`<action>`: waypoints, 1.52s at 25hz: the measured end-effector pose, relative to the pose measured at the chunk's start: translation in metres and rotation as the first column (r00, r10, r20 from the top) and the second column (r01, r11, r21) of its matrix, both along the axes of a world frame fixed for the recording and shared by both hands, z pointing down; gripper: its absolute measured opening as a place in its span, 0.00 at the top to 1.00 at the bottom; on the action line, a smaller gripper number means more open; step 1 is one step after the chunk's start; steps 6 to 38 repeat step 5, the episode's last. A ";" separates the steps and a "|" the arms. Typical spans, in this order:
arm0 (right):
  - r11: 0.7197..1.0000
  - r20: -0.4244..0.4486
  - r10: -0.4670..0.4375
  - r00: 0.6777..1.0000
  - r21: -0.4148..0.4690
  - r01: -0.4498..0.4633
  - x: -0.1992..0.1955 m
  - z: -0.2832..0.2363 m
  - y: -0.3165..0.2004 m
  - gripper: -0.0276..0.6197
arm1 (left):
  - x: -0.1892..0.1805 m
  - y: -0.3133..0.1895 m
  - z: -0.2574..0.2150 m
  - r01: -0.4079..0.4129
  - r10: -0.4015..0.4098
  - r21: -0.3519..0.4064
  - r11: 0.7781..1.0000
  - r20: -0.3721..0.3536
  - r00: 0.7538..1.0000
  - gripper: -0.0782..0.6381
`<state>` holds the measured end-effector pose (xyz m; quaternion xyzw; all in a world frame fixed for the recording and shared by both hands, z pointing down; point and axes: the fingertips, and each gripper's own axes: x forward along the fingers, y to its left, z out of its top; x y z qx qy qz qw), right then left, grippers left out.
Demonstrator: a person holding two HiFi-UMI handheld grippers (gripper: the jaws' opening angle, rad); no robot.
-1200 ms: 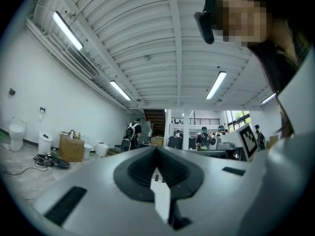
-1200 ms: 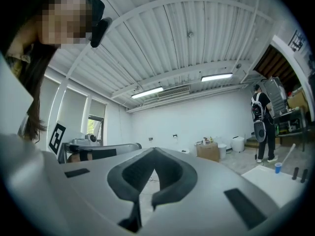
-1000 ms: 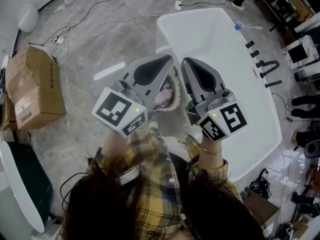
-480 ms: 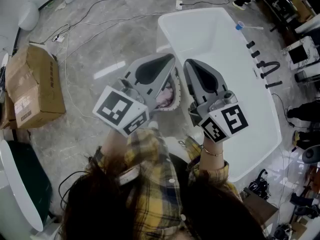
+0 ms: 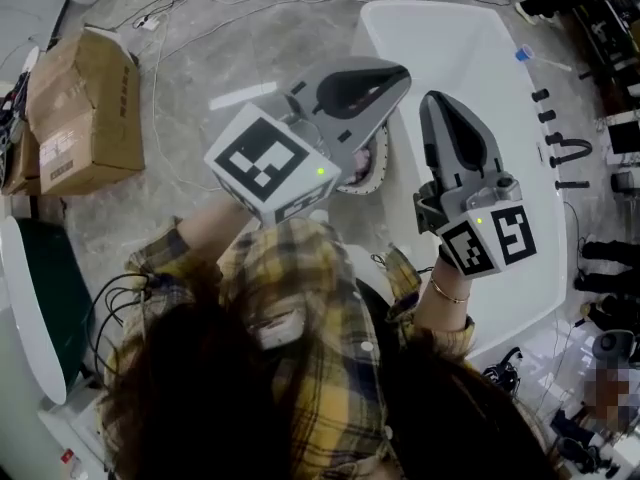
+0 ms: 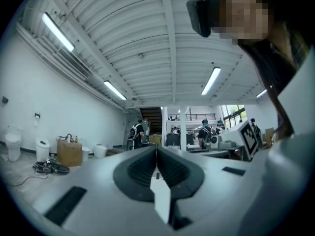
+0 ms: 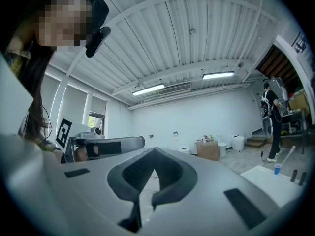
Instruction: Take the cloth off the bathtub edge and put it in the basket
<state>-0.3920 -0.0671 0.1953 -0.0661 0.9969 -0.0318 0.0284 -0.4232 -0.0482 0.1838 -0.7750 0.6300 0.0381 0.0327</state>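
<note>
The white bathtub (image 5: 470,43) runs up the right half of the head view. Beside its left rim stands a small basket (image 5: 372,182), mostly hidden behind my left gripper; a bit of pink cloth (image 5: 364,155) shows inside it. My left gripper (image 5: 403,71) is held high above the basket, shut and empty. My right gripper (image 5: 438,100) hovers over the tub's near rim, also shut with nothing in it. Both gripper views look out level across the room: the left gripper (image 6: 156,150) and the right gripper (image 7: 154,152) show closed jaws holding nothing.
A cardboard box (image 5: 80,108) sits on the floor at the left, with cables trailing past it. Black tap fittings (image 5: 562,154) and a blue-tipped brush (image 5: 524,56) lie on the tub's right rim. A dark-lined tub (image 5: 35,308) stands at the far left.
Both grippers have risen toward the head camera, the left one most, and it now covers more of the basket. The view has shifted right. Jaws stay shut.
</note>
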 end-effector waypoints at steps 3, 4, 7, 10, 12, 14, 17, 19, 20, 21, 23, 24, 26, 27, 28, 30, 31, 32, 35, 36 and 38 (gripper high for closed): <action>1.000 -0.006 0.013 1.000 0.021 -0.012 0.002 -0.002 0.000 0.93 | -0.007 0.001 0.004 -0.018 0.017 -0.013 1.000 -0.024 1.000 0.86; 0.999 -0.007 0.019 1.000 0.032 -0.019 0.003 -0.003 0.000 0.93 | -0.009 0.002 0.006 -0.025 0.025 -0.016 1.000 -0.025 0.999 0.87; 0.999 -0.009 0.026 1.000 0.043 -0.026 0.004 -0.004 0.000 0.93 | -0.011 0.003 0.009 -0.033 0.032 -0.019 0.999 -0.025 0.999 0.86; 0.999 -0.009 0.026 1.000 0.043 -0.026 0.004 -0.004 0.000 0.93 | -0.011 0.003 0.009 -0.033 0.032 -0.019 0.999 -0.025 0.999 0.86; 0.999 -0.009 0.026 1.000 0.043 -0.026 0.004 -0.004 0.000 0.93 | -0.011 0.003 0.009 -0.033 0.032 -0.019 0.999 -0.025 0.999 0.86; 0.999 -0.009 0.026 1.000 0.043 -0.026 0.004 -0.004 0.000 0.93 | -0.011 0.003 0.009 -0.033 0.032 -0.019 0.999 -0.025 0.999 0.86; 0.999 -0.009 0.026 1.000 0.043 -0.026 0.004 -0.004 0.000 0.93 | -0.011 0.003 0.009 -0.033 0.032 -0.019 0.999 -0.025 0.999 0.86; 0.999 -0.009 0.026 1.000 0.043 -0.026 0.004 -0.004 0.000 0.93 | -0.011 0.003 0.009 -0.033 0.032 -0.019 0.999 -0.025 0.999 0.86; 0.999 -0.009 0.026 1.000 0.043 -0.026 0.004 -0.004 0.000 0.93 | -0.011 0.003 0.009 -0.033 0.032 -0.019 0.999 -0.025 0.999 0.86; 0.999 -0.009 0.026 1.000 0.043 -0.026 0.004 -0.004 0.000 0.93 | -0.011 0.003 0.009 -0.033 0.032 -0.019 0.999 -0.025 0.999 0.86; 0.999 -0.009 0.026 1.000 0.043 -0.026 0.004 -0.004 0.000 0.93 | -0.011 0.003 0.009 -0.033 0.032 -0.019 0.999 -0.025 0.999 0.86; 0.999 -0.009 0.026 1.000 0.043 -0.026 0.004 -0.004 0.000 0.93 | -0.011 0.003 0.009 -0.033 0.032 -0.019 0.999 -0.025 0.999 0.86; 0.999 -0.009 0.026 1.000 0.043 -0.026 0.004 -0.004 0.000 0.93 | -0.011 0.003 0.009 -0.033 0.032 -0.019 0.999 -0.025 0.999 0.86; 0.999 -0.009 0.026 1.000 0.043 -0.026 0.004 -0.004 0.000 0.93 | -0.011 0.003 0.009 -0.033 0.032 -0.019 0.999 -0.025 0.999 0.86; 0.999 -0.009 0.026 1.000 0.043 -0.026 0.004 -0.004 0.000 0.93 | -0.011 0.003 0.009 -0.033 0.032 -0.019 0.999 -0.025 0.999 0.86; 0.999 -0.009 0.026 1.000 0.043 -0.026 0.004 -0.004 0.000 0.93 | -0.011 0.003 0.009 -0.033 0.032 -0.019 0.999 -0.025 0.999 0.86; 0.999 -0.009 0.026 1.000 0.043 -0.026 0.004 -0.004 0.000 0.93 | -0.011 0.003 0.009 -0.033 0.032 -0.019 0.999 -0.025 0.999 0.86; 0.999 -0.009 0.026 1.000 0.043 -0.026 0.004 -0.004 0.000 0.93 | -0.011 0.003 0.009 -0.033 0.032 -0.019 0.999 -0.025 0.999 0.86; 0.999 -0.009 0.026 1.000 0.043 -0.026 0.004 -0.004 0.000 0.93 | -0.011 0.003 0.009 -0.033 0.032 -0.019 0.999 -0.025 0.999 0.86; 0.999 -0.009 0.026 1.000 0.043 -0.026 0.004 -0.004 0.000 0.93 | -0.011 0.003 0.009 -0.033 0.032 -0.019 0.999 -0.025 0.999 0.86; 0.999 -0.009 0.026 1.000 0.043 -0.026 0.004 -0.004 0.000 0.93 | -0.011 0.003 0.009 -0.033 0.032 -0.019 0.999 -0.025 0.999 0.86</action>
